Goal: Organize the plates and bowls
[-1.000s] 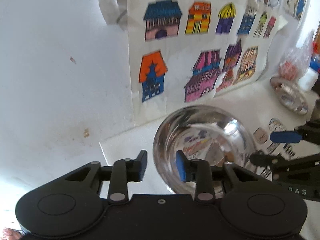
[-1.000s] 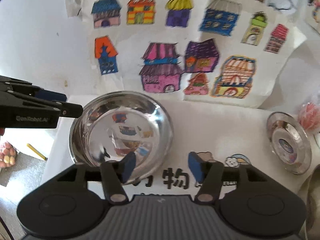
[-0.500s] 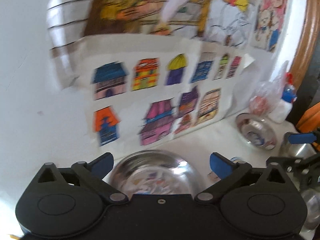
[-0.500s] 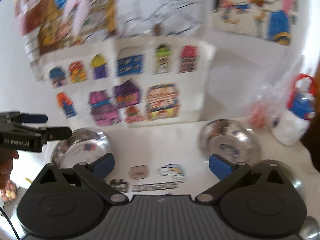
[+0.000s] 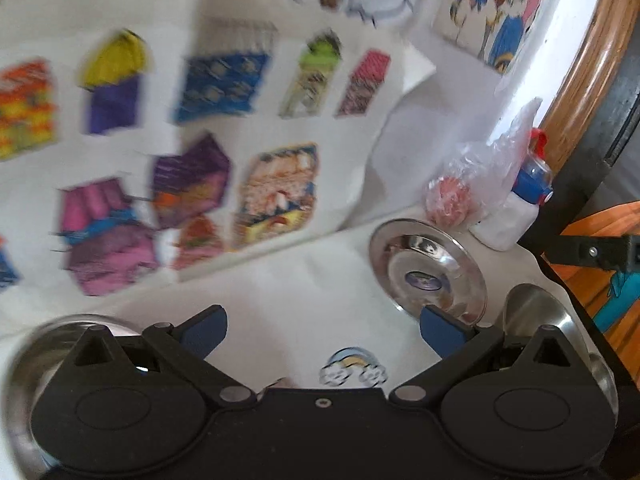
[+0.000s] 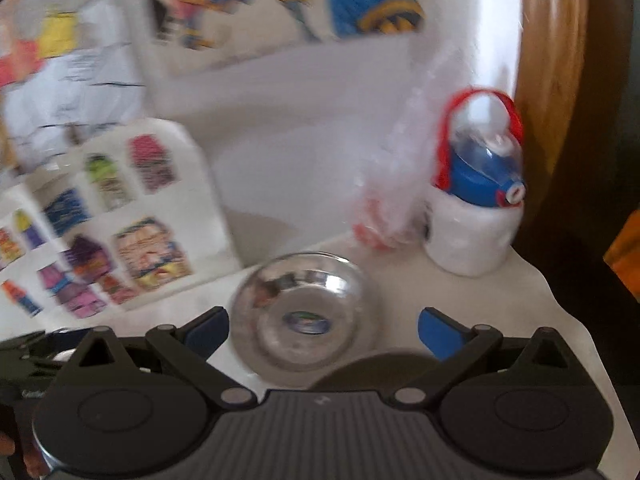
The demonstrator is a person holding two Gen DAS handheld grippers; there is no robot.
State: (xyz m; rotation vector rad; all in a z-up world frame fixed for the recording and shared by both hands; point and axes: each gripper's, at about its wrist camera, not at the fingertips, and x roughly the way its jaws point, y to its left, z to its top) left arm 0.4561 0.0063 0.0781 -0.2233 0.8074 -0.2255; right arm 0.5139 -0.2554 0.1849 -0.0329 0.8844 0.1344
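In the left wrist view my left gripper [image 5: 323,330] is open wide and empty above the white table. A large steel bowl [image 5: 44,344] lies at its lower left, partly hidden by the gripper body. A small steel plate [image 5: 428,268] with a sticker sits ahead on the right, and another steel dish [image 5: 532,308] lies behind the right finger. In the right wrist view my right gripper [image 6: 323,330] is open wide and empty, with the small steel plate [image 6: 304,312] just ahead between the fingers. A dark round dish [image 6: 372,368] shows just below it.
A white bottle with a blue and red lid [image 6: 476,208] and a clear plastic bag with something red [image 6: 384,216] stand at the back right by the wall. Paper with coloured house drawings [image 5: 200,152] leans on the wall. The table's right edge [image 5: 560,276] is close.
Both grippers opened wide and swung right, away from the large bowl. The left let go of the bowl's rim. The small plate now lies ahead of the right gripper.
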